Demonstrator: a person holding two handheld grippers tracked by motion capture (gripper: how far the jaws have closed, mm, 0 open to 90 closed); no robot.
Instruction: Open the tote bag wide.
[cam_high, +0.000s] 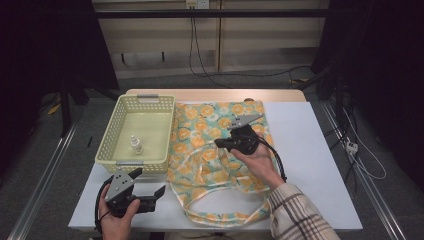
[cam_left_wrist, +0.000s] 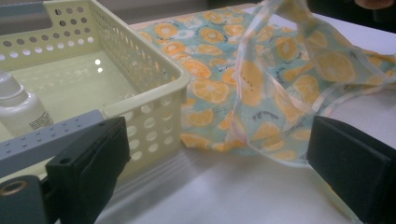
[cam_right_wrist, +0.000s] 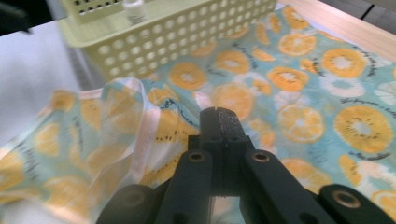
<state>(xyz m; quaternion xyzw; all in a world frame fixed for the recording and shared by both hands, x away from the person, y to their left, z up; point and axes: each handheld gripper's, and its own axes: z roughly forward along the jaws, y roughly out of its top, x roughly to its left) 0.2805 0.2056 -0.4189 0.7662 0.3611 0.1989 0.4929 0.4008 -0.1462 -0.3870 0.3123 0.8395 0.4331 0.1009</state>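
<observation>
A fruit-print cloth bag (cam_high: 215, 150) is seen spread across the middle of the table (cam_high: 320, 150), its long axis running from the far edge toward the person, with the straps looped at the near end. Over its centre the right gripper (cam_high: 222, 143) is held, pointed left; its jaws are closed, and a fold of the bag appears to be pinched and lifted between them, though the contact itself is hidden. The right hand (cam_high: 257, 160) is angled in from the near right, palm around the tool body. The left gripper (cam_high: 159, 192) is rested at the near left, just left of the straps, jaws wide apart and empty, aimed right at the raised fold. A yellow basket (cam_high: 150, 102) is set touching the bag's left edge, with a small bottle (cam_high: 136, 145) standing inside.
</observation>
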